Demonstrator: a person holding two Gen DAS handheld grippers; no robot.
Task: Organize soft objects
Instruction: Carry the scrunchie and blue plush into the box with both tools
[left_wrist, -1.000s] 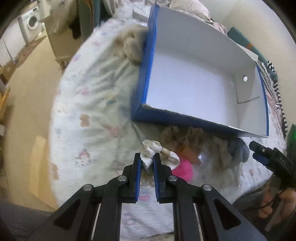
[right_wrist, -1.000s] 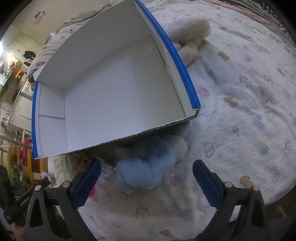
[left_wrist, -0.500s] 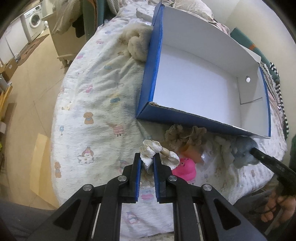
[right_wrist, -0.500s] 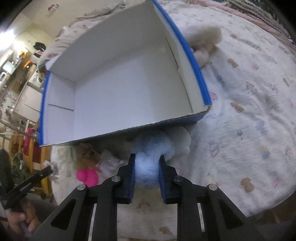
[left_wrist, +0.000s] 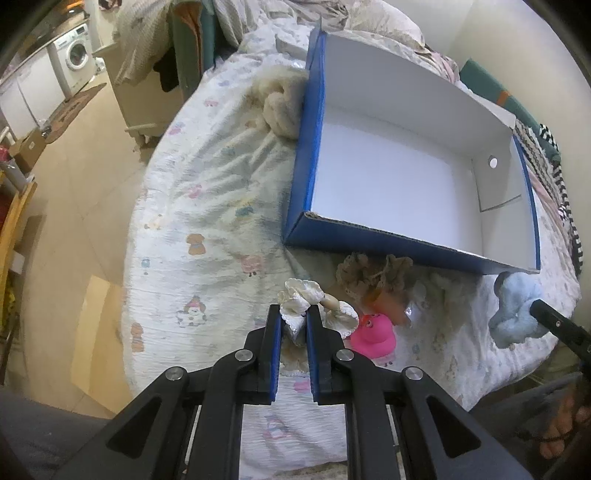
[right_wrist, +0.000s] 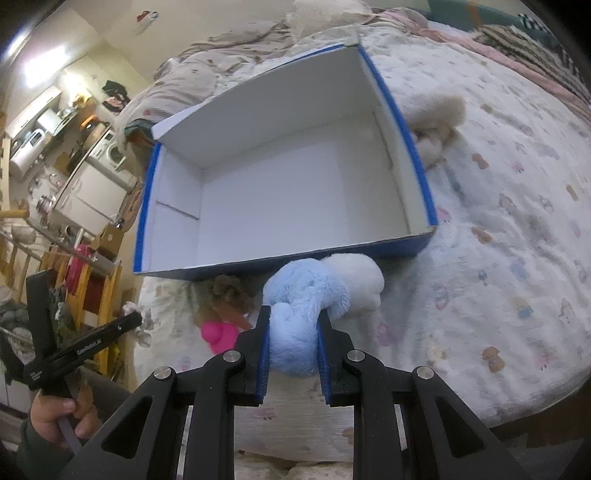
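Both claws loaded, box still empty

The right claw has just closed and now pinches the blue plush just in front of the box near wall; the left claw is clamped almost fully together on a small cream frilly toy, also in front of that wall, left of the pink duck. Likely risks: the springy plush may squeeze out of a narrow pinch, or either toy may catch the box's near rim if carried too low, nudging the box across the bed. Both claws angle steeply downward toward the bed, side by side.
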